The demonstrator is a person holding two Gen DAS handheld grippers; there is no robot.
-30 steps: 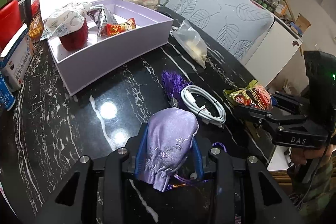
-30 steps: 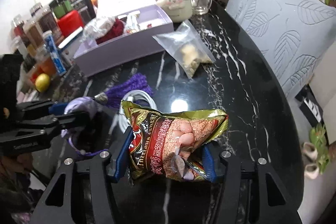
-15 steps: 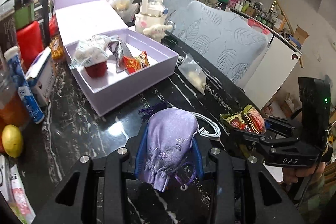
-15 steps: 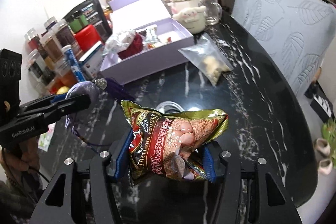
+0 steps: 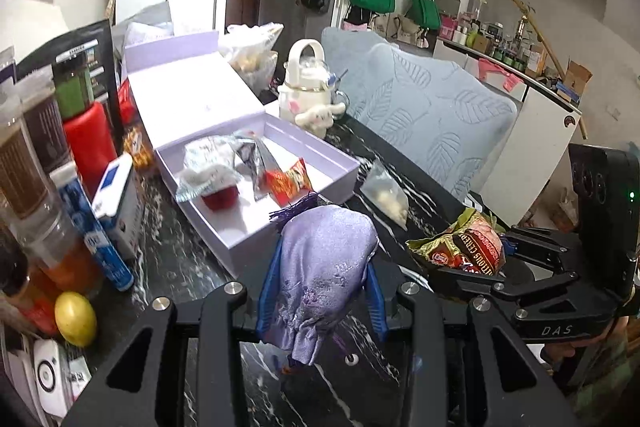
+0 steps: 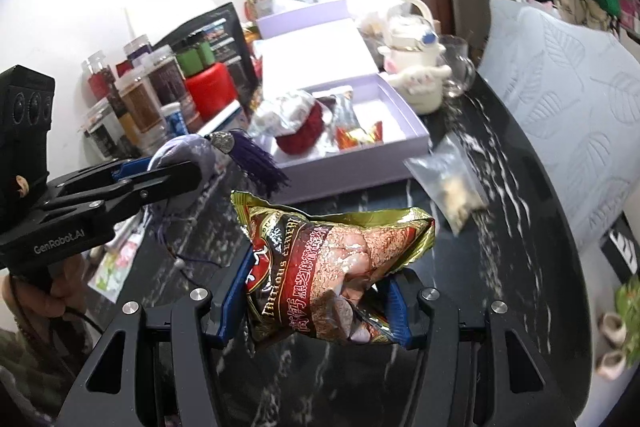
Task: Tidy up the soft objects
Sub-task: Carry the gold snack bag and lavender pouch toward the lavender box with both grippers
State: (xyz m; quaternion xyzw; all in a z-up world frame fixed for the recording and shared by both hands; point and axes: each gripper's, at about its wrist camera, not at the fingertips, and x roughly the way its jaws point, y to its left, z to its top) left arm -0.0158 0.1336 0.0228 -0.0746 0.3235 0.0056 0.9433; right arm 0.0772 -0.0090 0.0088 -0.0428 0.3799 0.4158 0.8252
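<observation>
My left gripper (image 5: 320, 291) is shut on a lilac embroidered pouch (image 5: 324, 267) with a purple tassel (image 6: 256, 159), held above the black marble table (image 5: 180, 263). My right gripper (image 6: 316, 291) is shut on a gold and red snack bag (image 6: 332, 263), also held in the air; it shows in the left wrist view (image 5: 464, 247). The open lilac box (image 5: 320, 151) lies ahead of both, holding a red fuzzy item (image 5: 220, 197), a foil bag (image 5: 256, 159) and a red wrapper (image 5: 286, 181). A clear bag of pale pieces (image 5: 386, 193) lies on the table right of the box.
Jars and bottles (image 5: 36, 163), a red canister (image 5: 88, 143), a blue and white carton (image 5: 114, 195) and a lemon (image 5: 76, 319) crowd the table's left side. A white plush kettle (image 5: 308, 91) stands behind the box. A leaf-patterned cushion (image 5: 432, 123) lies right.
Both grippers have risen well above the table with their loads and tilted up, so more of the room shows. The white cable has passed out of view.
</observation>
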